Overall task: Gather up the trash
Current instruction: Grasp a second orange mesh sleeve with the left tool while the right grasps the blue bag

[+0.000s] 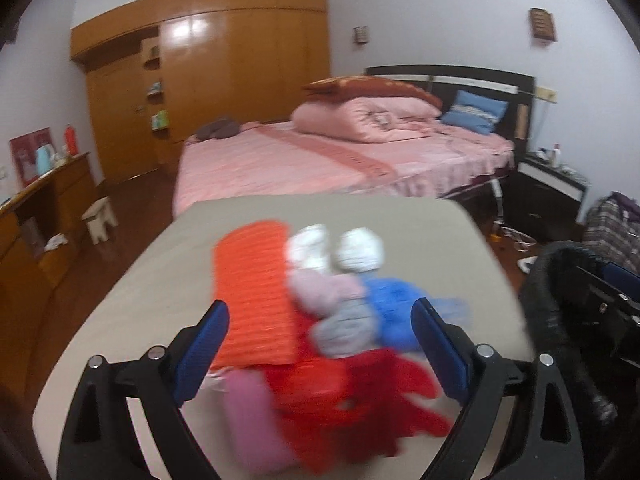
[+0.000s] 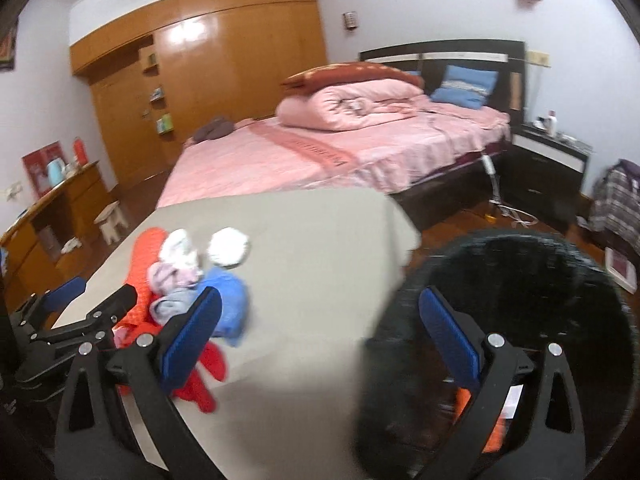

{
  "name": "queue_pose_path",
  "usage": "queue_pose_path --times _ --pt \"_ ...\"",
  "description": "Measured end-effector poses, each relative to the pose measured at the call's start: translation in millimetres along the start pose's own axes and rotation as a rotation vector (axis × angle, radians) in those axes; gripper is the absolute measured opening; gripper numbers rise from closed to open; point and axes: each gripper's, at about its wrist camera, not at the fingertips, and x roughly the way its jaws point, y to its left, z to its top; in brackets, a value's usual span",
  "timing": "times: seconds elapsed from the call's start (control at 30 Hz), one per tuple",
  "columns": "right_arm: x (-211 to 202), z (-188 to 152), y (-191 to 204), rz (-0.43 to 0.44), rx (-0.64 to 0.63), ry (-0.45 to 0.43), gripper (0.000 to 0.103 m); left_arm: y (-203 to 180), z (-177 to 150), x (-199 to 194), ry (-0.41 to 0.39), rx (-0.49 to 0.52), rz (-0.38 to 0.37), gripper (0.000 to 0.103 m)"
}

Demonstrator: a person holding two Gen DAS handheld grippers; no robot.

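A blurred pile of trash lies on the beige table (image 1: pixel 160 280): an orange ribbed sheet (image 1: pixel 252 296), two white crumpled balls (image 1: pixel 360 250), pink, grey and blue wads (image 1: pixel 396 308) and red scraps (image 1: pixel 360 392). My left gripper (image 1: pixel 320 312) hovers just over the pile, open, with its blue pads touching nothing. My right gripper (image 2: pixel 320 300) is open and empty, straddling the table's right edge and the rim of a black trash bag (image 2: pixel 520 280). Orange and white scraps (image 2: pixel 464 398) lie inside the bag. The right wrist view also shows the pile (image 2: pixel 180 280) and the left gripper (image 2: pixel 96 294).
The black bag (image 1: pixel 560 300) stands close against the table's right side. A pink bed (image 1: pixel 320 160) lies beyond the table, with a wooden wardrobe (image 1: pixel 220 80) behind it. A wooden cabinet (image 1: pixel 48 208) and small stool (image 1: pixel 100 218) stand at left, a dark nightstand (image 2: pixel 548 168) at right.
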Motion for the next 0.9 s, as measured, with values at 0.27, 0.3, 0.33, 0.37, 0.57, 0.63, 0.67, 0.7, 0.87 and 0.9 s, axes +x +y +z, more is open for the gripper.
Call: queue_pose_path --times 0.27,0.3,0.33,0.37,0.57,0.63,0.67,0.7,0.87,0.9 --pt "58.6 -7.9 43.2 0.012 -0.039 0.047 0.096 44.3 -14.0 28.5 0.039 -0.072 0.054 0.085" --pt "63.6 -8.2 46.2 0.013 -0.046 0.053 0.096 46.8 -14.9 32.1 0.042 -0.079 0.055 0.084" --pt "69.6 -8.4 50.2 0.014 -0.054 0.062 0.096 47.8 -15.9 33.7 0.043 -0.08 0.057 0.084" --pt "74.8 -8.6 53.9 0.017 -0.064 0.07 0.096 49.4 -16.9 37.1 0.045 -0.081 0.063 0.084" --pt "92.5 -11.8 65.3 0.05 -0.085 0.125 0.083 57.4 -25.5 45.5 0.062 -0.108 0.061 0.084" --pt "99.7 -13.3 70.2 0.066 -0.1 0.159 0.079 59.1 -26.2 46.5 0.064 -0.116 0.059 0.084" --pt "102.2 -14.5 71.7 0.074 -0.109 0.173 0.076 59.0 -26.8 46.7 0.066 -0.117 0.057 0.084" --pt "103.7 -15.4 73.9 0.082 -0.116 0.182 0.072 58.7 -27.4 46.1 0.063 -0.115 0.051 0.084" --pt "108.8 -20.4 83.4 0.131 -0.151 0.226 0.051 54.4 -27.7 46.8 0.072 -0.094 0.067 0.084" --pt "109.6 -20.8 83.6 0.139 -0.152 0.23 0.048 54.8 -26.7 49.4 0.078 -0.092 0.066 0.084"
